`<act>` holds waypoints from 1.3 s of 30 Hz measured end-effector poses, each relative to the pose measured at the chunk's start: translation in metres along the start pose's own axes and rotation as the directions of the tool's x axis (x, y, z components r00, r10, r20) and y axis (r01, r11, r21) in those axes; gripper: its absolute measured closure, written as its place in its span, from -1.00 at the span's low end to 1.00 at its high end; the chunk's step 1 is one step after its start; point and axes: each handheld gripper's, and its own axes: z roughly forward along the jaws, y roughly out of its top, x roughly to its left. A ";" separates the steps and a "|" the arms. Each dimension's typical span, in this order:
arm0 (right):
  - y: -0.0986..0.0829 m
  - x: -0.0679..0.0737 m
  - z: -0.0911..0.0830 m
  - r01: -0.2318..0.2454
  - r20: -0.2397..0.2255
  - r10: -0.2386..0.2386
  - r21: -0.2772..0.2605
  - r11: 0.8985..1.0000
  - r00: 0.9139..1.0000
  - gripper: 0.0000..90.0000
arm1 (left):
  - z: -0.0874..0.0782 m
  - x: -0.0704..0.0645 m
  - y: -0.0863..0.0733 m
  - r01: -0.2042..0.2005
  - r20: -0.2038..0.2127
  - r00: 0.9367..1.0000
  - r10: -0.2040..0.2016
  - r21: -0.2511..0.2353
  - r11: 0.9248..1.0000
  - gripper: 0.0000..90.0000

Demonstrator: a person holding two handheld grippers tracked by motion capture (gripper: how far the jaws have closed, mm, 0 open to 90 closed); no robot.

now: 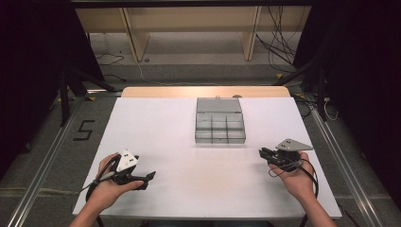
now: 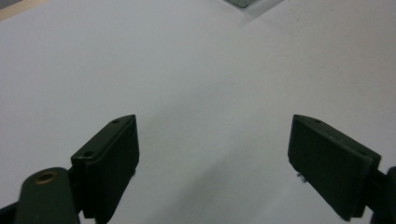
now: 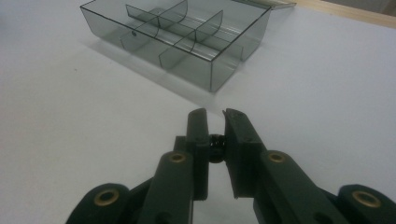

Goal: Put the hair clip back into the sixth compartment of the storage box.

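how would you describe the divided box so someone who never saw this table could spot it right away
Start at the white table and look to its far middle, ahead of both hands. There sits a smoky clear plastic box with its lid folded open behind it. Thin walls split it into small compartments, and it is the one object resting on the table.

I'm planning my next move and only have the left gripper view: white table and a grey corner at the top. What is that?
Observer: A clear grey divided box, mid-width on the table, toward its far edge, with its lid folded open behind it.
Operator: Anything in it?
Observer: No, its compartments look empty in the right gripper view.
Operator: And the other hand-held gripper?
Observer: The right hand-held gripper is held near the table's right side, pointing toward the box, jaws nearly together.
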 end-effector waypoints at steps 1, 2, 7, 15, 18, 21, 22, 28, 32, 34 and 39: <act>0.001 0.000 0.000 -0.002 0.000 0.002 -0.002 1.000 1.000 0.80 | 0.000 0.000 0.000 0.003 0.000 1.000 -0.003 -0.003 1.000 -0.64; 0.001 0.000 0.001 -0.001 0.001 0.001 -0.003 1.000 1.000 0.80 | 0.000 0.000 0.000 0.000 0.001 1.000 0.000 0.000 1.000 -0.65; 0.004 0.000 0.003 -0.005 0.003 0.005 -0.003 1.000 1.000 0.80 | 0.000 0.000 0.000 0.004 0.000 1.000 -0.004 -0.004 1.000 -0.64; 0.010 0.002 0.006 0.001 0.006 -0.001 -0.006 1.000 1.000 0.80 | 0.000 0.001 0.001 0.000 -0.002 1.000 0.000 -0.006 1.000 -0.64; 0.012 0.002 0.008 0.004 0.004 -0.004 -0.006 1.000 1.000 0.80 | 0.001 0.001 0.001 0.001 -0.002 1.000 -0.001 -0.008 1.000 -0.64; 0.014 0.003 0.009 0.005 0.007 -0.005 -0.004 1.000 1.000 0.80 | 0.000 0.001 0.001 0.001 -0.002 1.000 -0.001 -0.007 1.000 -0.64; 0.014 0.003 0.010 0.008 0.008 -0.008 -0.005 1.000 1.000 0.80 | 0.000 0.001 0.001 0.002 -0.002 1.000 -0.002 -0.008 1.000 -0.64; 0.018 0.004 0.012 0.008 0.007 -0.008 -0.013 1.000 1.000 0.80 | 0.000 0.001 0.001 0.011 -0.006 1.000 -0.011 -0.014 1.000 -0.63; 0.019 0.004 0.014 0.007 0.007 -0.007 -0.014 1.000 1.000 0.80 | 0.000 0.002 0.002 0.015 -0.007 1.000 -0.015 -0.019 1.000 -0.63; 0.020 0.004 0.014 0.006 0.008 -0.006 -0.013 1.000 1.000 0.80 | 0.000 0.002 0.002 0.012 -0.006 1.000 -0.012 -0.019 1.000 -0.63; 0.022 0.004 0.016 0.006 0.008 -0.006 -0.017 1.000 1.000 0.80 | 0.000 0.002 0.002 0.012 -0.004 1.000 -0.012 -0.020 1.000 -0.63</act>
